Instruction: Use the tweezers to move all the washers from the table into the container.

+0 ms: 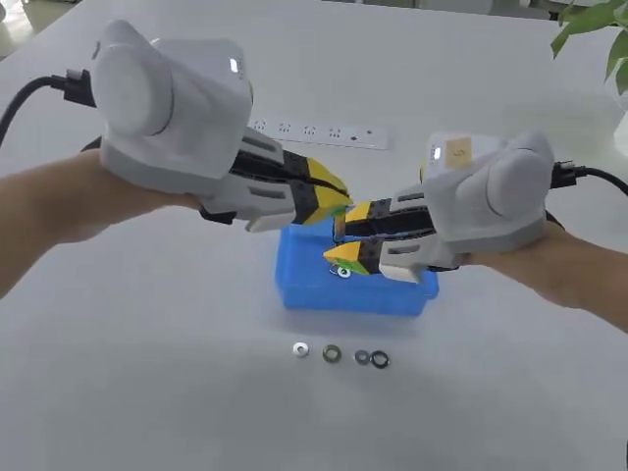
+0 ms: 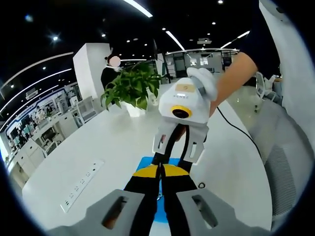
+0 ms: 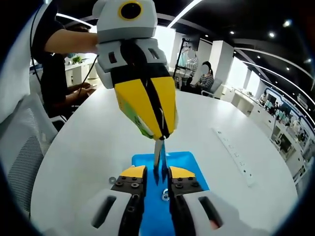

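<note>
My left gripper [image 1: 339, 196] reaches in from the left, shut on thin metal tweezers [image 3: 158, 157] that hang from its yellow jaw tips over the blue container [image 1: 314, 289]. Facing it from the right is my right gripper [image 1: 345, 235]; in the right gripper view its jaws stand narrowly apart on either side of the tweezers' lower end, with slim gaps showing. One washer [image 1: 341, 271] lies inside the container under the tips. Several washers [image 1: 332, 353] sit in a row on the white table in front of the container.
A white power strip [image 1: 319, 130] lies on the table behind the container. A potted plant [image 1: 594, 25] stands at the far right corner. Cables trail from both grippers. A mesh chair [image 3: 29, 142] and people sit beyond the table's edge.
</note>
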`<state>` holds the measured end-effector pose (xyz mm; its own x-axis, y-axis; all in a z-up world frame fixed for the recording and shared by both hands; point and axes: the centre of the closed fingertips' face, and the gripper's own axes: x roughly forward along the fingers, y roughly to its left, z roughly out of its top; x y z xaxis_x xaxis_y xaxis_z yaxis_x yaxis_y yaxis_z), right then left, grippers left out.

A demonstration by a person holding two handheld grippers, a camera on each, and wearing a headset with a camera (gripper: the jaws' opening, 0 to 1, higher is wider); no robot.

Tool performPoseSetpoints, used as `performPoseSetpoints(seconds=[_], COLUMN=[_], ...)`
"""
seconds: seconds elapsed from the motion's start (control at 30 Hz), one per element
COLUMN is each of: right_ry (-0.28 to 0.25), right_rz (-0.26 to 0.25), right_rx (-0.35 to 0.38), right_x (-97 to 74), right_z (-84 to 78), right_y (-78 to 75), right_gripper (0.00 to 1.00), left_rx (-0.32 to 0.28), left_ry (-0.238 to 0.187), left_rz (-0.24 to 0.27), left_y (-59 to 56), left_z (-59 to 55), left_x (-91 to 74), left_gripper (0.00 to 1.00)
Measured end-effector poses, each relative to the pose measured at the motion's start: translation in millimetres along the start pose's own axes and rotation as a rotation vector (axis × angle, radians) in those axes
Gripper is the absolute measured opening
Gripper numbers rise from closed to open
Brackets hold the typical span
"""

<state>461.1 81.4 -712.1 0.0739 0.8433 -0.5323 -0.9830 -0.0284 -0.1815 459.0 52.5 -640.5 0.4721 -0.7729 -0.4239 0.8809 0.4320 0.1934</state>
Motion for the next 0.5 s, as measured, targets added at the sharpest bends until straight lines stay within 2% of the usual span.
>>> performPoseSetpoints(seconds=[0.33, 0.4, 0.5], right_ry=[-0.03, -0.03, -0.037], right_rz=[-0.044, -0.079, -0.106], right_rx=[0.035, 0.039, 0.051], right_x=[-15.7, -21.2, -29.5], right_z=[2.4, 0.7, -1.2], right_y=[0.6, -2.4, -3.5], right_gripper=[0.21, 0.24, 0.28], left_rx=[0.006, 0.006, 0.009], left_ry=[-0.021, -0.022, -0.018], left_rz=[0.035, 0.036, 0.044], left_y=[0.9, -0.7, -2.1], left_z=[9.7, 10.4, 10.6], left_x=[-12.8, -16.1, -21.1], left_gripper=[0.04, 0.04, 0.04])
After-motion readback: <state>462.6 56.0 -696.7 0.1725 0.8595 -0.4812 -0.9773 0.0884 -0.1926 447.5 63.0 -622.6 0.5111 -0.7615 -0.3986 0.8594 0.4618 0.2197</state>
